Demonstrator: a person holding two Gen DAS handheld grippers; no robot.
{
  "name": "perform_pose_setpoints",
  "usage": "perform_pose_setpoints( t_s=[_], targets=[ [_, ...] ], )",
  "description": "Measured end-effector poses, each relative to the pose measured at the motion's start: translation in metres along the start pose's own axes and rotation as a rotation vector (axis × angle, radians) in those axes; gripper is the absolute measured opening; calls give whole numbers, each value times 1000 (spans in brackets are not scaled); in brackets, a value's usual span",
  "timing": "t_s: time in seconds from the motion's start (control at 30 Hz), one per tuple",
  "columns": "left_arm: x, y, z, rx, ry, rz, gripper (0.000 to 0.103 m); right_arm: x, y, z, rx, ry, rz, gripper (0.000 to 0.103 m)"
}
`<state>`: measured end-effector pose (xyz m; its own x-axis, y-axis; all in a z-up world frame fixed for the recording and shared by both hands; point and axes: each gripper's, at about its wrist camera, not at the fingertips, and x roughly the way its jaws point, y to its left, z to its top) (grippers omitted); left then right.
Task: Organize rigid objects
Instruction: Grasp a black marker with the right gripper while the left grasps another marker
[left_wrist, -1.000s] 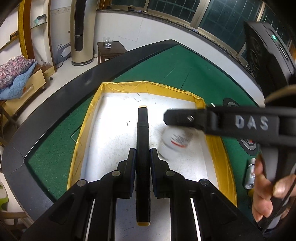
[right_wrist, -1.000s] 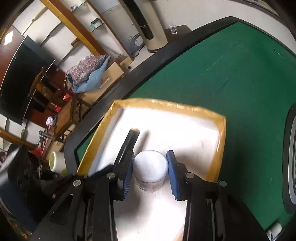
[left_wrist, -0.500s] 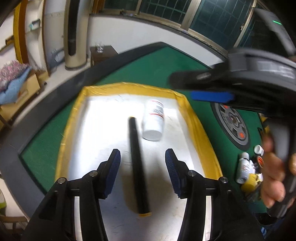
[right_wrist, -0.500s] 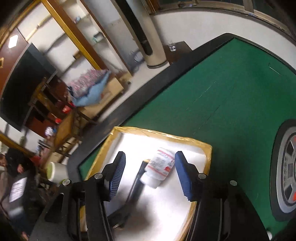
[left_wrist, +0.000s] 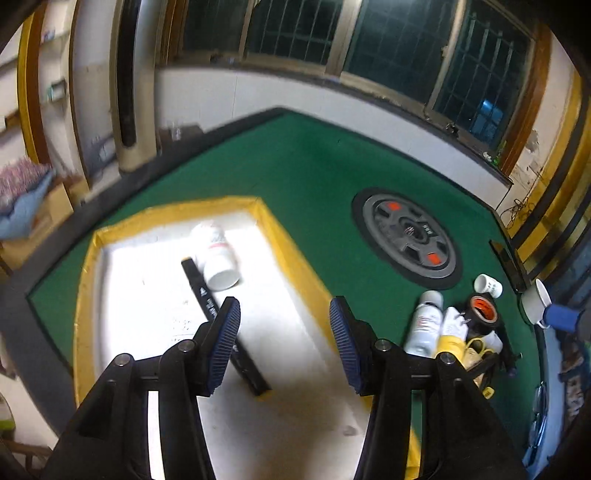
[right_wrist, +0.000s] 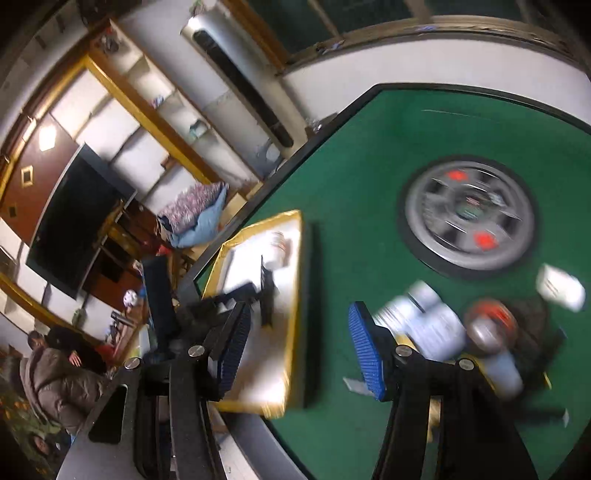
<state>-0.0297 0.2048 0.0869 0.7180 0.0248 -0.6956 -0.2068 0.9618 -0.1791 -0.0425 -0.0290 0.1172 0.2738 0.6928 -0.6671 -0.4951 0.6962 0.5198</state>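
A white tray with a yellow rim (left_wrist: 284, 247) lies on the green table. In it lie a black marker (left_wrist: 207, 299) and a white bottle (left_wrist: 218, 258) on its side, touching the marker's far end. My left gripper (left_wrist: 284, 343) is open and empty, raised above the tray's near right part. My right gripper (right_wrist: 299, 347) is open and empty, high above the table between the tray (right_wrist: 291, 295) and a blurred pile of objects (right_wrist: 443, 325). The left gripper shows dimly in the right wrist view.
A pile at the right holds a white spray can (left_wrist: 424, 325), a roll of tape (left_wrist: 482, 310), a small white bottle (left_wrist: 487, 285) and yellow items. A round grey hub (left_wrist: 410, 236) sits mid-table. A white mug (left_wrist: 535, 301) stands at the right edge.
Both grippers let go of the marker and the bottle, opened wide and pulled back and up. The bottle now lies on its side. The right gripper swung right toward the pile.
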Motion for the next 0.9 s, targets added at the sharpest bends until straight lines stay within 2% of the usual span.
perform_pose_setpoints(
  t_s=[0.1, 0.2, 0.3, 0.4, 0.53, 0.67, 0.77, 0.83, 0.9],
  targets=[
    [-19, -37, -10, 92, -27, -68, 52, -32, -37, -36, 46, -59, -30, 57],
    [-18, -76, -33, 182, 28, -167, 53, -49, -78, -61, 94, -120, -64, 57],
    [0, -114, -49, 230, 106, -248, 53, -57, -114, -73, 148, -130, -108, 57],
    [14, -145, -55, 294, 154, -243, 53, -69, -140, -72, 197, -167, -98, 57],
    [33, -168, -57, 350, 215, -216, 53, -82, -143, -73, 192, -221, -115, 57],
    [43, -166, -73, 329, 311, -242, 53, -78, -149, -74, 220, -193, -87, 57],
    [31, -169, -94, 327, 358, -313, 53, -77, -156, -75, 223, -179, -106, 57],
    [21, -175, -105, 360, 337, -303, 53, -77, -165, -76, 244, -168, -127, 57],
    [19, -175, -109, 346, 331, -292, 53, -70, -172, -75, 253, -124, -159, 57]
  ],
)
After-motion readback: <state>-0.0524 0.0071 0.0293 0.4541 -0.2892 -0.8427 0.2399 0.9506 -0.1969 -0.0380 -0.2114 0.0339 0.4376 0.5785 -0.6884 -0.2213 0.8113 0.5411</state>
